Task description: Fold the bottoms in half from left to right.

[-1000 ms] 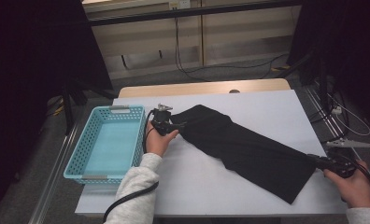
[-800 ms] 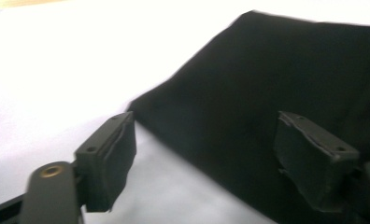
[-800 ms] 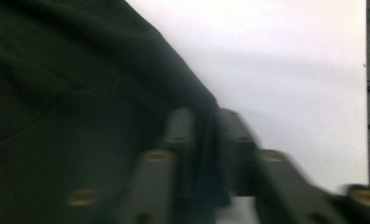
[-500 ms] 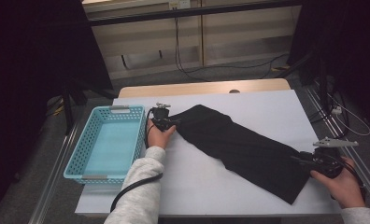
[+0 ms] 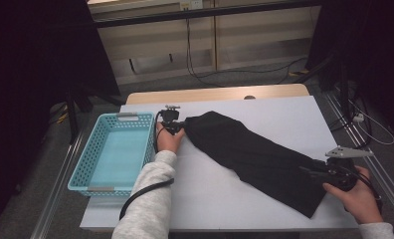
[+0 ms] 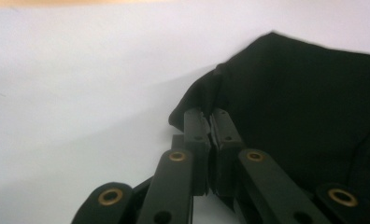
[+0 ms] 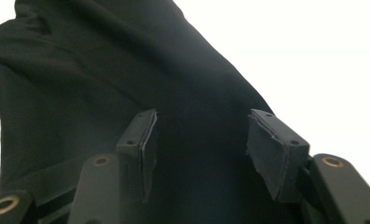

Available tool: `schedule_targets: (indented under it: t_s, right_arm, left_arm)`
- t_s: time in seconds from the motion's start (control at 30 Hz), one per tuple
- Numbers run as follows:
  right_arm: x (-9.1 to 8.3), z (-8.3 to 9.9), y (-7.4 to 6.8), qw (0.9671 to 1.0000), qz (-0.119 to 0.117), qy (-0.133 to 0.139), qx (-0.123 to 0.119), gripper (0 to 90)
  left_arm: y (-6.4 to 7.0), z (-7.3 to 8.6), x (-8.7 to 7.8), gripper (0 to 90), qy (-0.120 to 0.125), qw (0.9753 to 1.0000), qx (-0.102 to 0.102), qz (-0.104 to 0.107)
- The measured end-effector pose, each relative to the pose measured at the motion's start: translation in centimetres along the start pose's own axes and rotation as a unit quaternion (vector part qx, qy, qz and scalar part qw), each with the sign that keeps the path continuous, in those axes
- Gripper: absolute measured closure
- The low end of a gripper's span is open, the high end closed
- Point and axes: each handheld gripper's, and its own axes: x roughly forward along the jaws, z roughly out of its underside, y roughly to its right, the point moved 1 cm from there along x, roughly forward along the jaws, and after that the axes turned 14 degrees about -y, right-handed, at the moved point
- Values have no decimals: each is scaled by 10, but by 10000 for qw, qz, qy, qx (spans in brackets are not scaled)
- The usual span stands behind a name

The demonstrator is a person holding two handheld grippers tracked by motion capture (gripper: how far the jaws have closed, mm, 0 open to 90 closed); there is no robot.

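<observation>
One black cloth [image 5: 254,154], one blue basket [image 5: 116,152]

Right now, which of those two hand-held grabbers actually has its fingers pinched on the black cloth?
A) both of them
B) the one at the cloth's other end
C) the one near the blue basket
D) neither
C: the left gripper near the blue basket has its fingers closed on an edge of the black cloth, while the right gripper at the other end has its fingers spread apart over the cloth.
</observation>
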Motion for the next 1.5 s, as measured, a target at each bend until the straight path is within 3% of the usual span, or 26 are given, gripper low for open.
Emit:
schedule_targets:
  t_s: [0.1,0.27,0.3,0.37,0.4,0.47,0.53,0.63,0.8,0.87,1.0,1.13,1.17,1.27,1.37,1.43,1.5]
  right_arm:
    - [2,-1,-4,10000,-56,12,-73,413]
    - [5,-3,-7,9999,-83,-6,-90,380]
    - [5,-3,-7,9999,-72,-4,-75,376]
    - [4,-2,-6,10000,-39,32,-71,369]
    - [4,-1,-4,10000,-8,24,-38,364]
    - [3,0,0,10000,45,44,5,365]
    - [2,2,6,9999,110,32,122,370]
    - [2,3,14,9995,217,21,243,410]
    - [4,6,28,9978,349,-30,558,497]
    - [5,7,33,9973,428,-99,591,539]
    - [10,8,36,9972,316,-329,587,622]
    - [10,9,36,9974,299,-395,519,867]
    - [10,8,37,9979,271,-384,446,886]
    - [9,4,43,9978,361,-324,457,894]
    - [7,2,51,9967,455,-203,643,891]
    - [9,3,53,9958,604,-174,658,880]
    - [12,3,54,9954,650,-177,677,824]
  left_arm:
    - [-7,-5,-5,872,143,9998,-75,-134]
    - [-12,-3,-5,829,151,9996,-147,-191]
    - [-12,-2,-5,790,117,9996,-183,-181]
    - [-11,1,-4,566,50,9996,-228,-151]
    - [-10,3,-5,568,-11,9997,-171,-149]
    - [-6,7,-7,463,-52,9998,-170,-28]
    - [-2,11,-10,391,-35,10000,63,-51]
    - [5,16,-16,293,86,9999,64,89]
    - [20,23,-28,249,187,9990,361,185]
    - [25,26,-31,228,167,9985,453,274]
    - [35,31,-35,217,256,9974,567,361]
    - [41,39,-37,218,298,9962,743,334]
    - [42,41,-36,218,300,9962,744,337]
    - [46,48,-34,218,166,9955,865,336]
    - [51,55,-30,218,187,9953,866,398]
    - [51,57,-30,218,109,9942,1003,367]
    - [52,59,-30,217,151,9942,1005,365]
